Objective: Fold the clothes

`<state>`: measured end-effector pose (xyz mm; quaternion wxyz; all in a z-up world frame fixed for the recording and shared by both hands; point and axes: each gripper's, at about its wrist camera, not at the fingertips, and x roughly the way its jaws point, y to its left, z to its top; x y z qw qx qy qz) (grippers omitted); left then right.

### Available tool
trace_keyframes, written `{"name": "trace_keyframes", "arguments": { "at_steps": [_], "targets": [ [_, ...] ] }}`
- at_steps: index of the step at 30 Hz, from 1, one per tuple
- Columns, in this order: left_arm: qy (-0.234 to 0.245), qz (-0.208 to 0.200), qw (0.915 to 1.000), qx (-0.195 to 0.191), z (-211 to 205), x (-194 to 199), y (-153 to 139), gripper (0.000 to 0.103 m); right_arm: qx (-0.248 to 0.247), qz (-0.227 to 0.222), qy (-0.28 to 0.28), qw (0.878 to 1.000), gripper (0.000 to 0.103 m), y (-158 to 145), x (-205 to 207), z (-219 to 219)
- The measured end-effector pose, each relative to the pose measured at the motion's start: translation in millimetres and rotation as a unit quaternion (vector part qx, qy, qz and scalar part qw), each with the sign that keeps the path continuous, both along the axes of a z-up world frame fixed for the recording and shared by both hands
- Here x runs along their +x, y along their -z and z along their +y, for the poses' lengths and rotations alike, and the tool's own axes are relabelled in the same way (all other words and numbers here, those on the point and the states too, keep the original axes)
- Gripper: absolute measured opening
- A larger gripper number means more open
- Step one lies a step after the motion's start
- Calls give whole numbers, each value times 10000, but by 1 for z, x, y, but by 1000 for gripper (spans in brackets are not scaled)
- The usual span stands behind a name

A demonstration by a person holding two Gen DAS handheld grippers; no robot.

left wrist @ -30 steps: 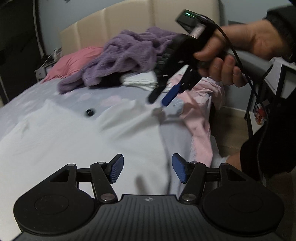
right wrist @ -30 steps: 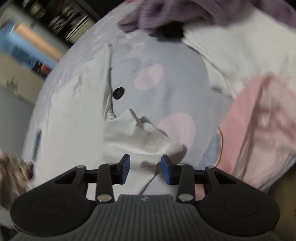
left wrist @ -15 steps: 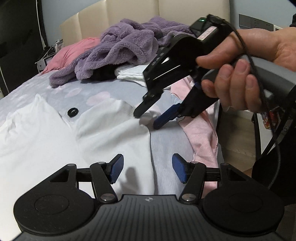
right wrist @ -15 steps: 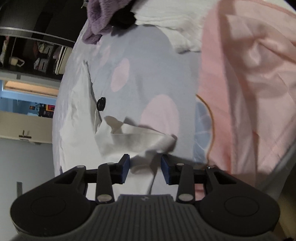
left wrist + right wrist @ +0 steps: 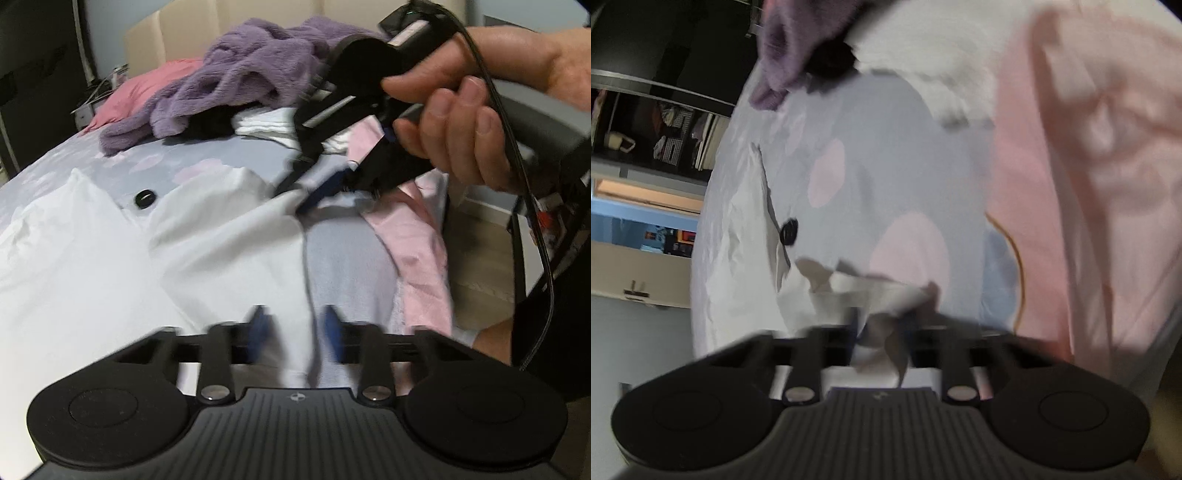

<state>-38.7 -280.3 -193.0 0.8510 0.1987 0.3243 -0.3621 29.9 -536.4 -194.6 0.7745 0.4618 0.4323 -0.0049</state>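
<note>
Bedsheet: grey, pink round spots. Headboard: cream, padded. Small black round object lying on the sheet. Dark shelving with assorted items beside the bed. Wooden floor at the bed's side.

My left gripper sits low at the near end with its blue pads apart and nothing between them, though it's blurry so I can't say exactly how wide the gap is. My right gripper is out ahead of it, tipped down and to the left, with my right hand wrapped around the handle, fingers curled under and thumb on top. In its own wrist view the right gripper looks nearly closed, but it's too smeared for me to call.
</note>
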Motion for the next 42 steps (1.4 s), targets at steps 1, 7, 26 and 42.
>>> {"name": "trace_keyframes", "arguments": {
  "at_steps": [1, 7, 26, 42],
  "targets": [
    [-62, 68, 9999, -63, 3, 2, -1, 9, -116, -116, -6, 9999, 3, -5, 0, 0],
    [-443, 333, 9965, -625, 20, 4, -10, 8, -540, -829, -364, 9944, 3, -45, 10, 18],
    [-1574, 1141, 9591, -2058, 125, -8, -11, 8, -2726, -1632, -4657, 8259, 3, -78, 23, 279],
    [-949, 1028, 9772, -1596, 147, -18, -23, 19, -2262, -1618, -4843, 8295, 33, -78, 16, 255]
  ]
}}
